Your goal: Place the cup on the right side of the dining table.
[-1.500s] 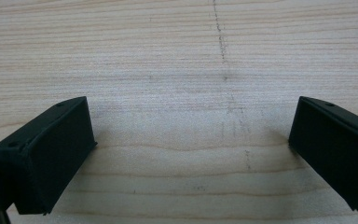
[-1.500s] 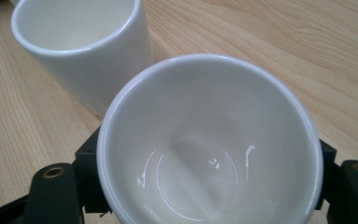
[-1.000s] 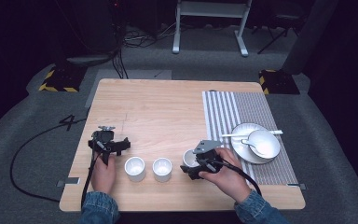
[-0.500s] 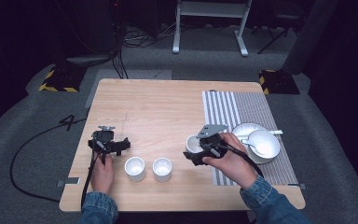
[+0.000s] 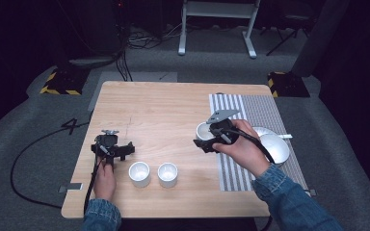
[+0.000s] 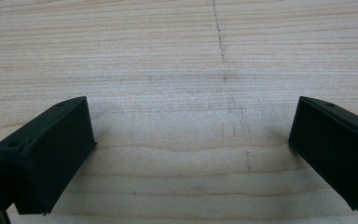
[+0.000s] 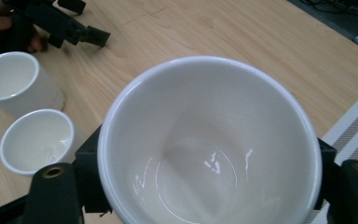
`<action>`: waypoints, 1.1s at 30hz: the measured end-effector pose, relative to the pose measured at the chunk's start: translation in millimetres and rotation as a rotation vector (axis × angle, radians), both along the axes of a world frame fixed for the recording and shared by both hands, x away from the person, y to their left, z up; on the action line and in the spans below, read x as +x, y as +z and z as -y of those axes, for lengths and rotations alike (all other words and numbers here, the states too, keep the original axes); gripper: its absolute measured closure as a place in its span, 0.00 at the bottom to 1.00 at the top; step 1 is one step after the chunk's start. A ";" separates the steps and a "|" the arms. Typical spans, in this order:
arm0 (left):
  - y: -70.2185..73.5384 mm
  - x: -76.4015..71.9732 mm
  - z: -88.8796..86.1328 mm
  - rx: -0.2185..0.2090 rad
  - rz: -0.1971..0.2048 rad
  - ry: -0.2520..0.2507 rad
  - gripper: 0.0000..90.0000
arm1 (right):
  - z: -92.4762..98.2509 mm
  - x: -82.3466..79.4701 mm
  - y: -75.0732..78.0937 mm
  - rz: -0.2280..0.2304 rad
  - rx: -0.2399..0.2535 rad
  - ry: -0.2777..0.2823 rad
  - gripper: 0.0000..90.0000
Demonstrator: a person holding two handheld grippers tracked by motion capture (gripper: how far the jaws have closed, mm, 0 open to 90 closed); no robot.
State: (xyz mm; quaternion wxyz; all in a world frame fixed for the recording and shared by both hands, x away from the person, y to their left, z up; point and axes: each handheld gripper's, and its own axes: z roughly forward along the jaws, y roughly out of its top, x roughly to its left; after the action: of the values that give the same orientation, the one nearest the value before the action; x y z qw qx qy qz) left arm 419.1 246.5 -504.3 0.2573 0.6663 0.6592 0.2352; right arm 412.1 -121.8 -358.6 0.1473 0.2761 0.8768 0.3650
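Observation:
My right gripper (image 5: 206, 140) is shut on a white cup (image 5: 203, 129) and holds it just above the wooden table (image 5: 164, 106), close to the left edge of the striped mat (image 5: 231, 168). In the right gripper view the cup (image 7: 209, 140) sits upright and empty between the jaws of the right gripper (image 7: 209, 189). Two more white cups (image 5: 139, 173) (image 5: 167, 174) stand side by side near the front edge. My left gripper (image 5: 114, 149) rests left of them, open, with nothing between its jaws. Its own view shows the left gripper (image 6: 191, 144) over bare wood.
A white plate with a bowl (image 5: 275, 147) lies on the mat to the right of my right hand. The two standing cups (image 7: 9, 81) (image 7: 37, 140) and the left gripper (image 7: 60, 23) appear in the right gripper view. Dark floor with cables surrounds the table.
The right gripper has carried the cup away from the front edge, farther up the table and slightly right toward the mat. The left gripper has not moved.

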 end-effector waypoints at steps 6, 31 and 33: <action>0.0 0.0 0.0 0.000 0.000 0.000 0.00 | 5.1 19.3 13.0 0.008 -0.016 -0.044 0.30; 0.1 0.1 0.0 0.000 0.000 0.000 0.00 | 46.0 122.1 9.3 0.012 -0.043 -0.269 0.30; 0.1 0.2 0.0 0.000 -0.001 0.000 0.00 | 51.6 130.5 6.9 0.009 -0.052 -0.291 0.30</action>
State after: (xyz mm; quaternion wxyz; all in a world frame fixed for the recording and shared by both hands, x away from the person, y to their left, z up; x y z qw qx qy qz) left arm 419.3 246.6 -504.2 0.2570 0.6665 0.6592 0.2349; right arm 542.6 -173.3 -351.8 0.2095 0.3948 0.8361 0.3180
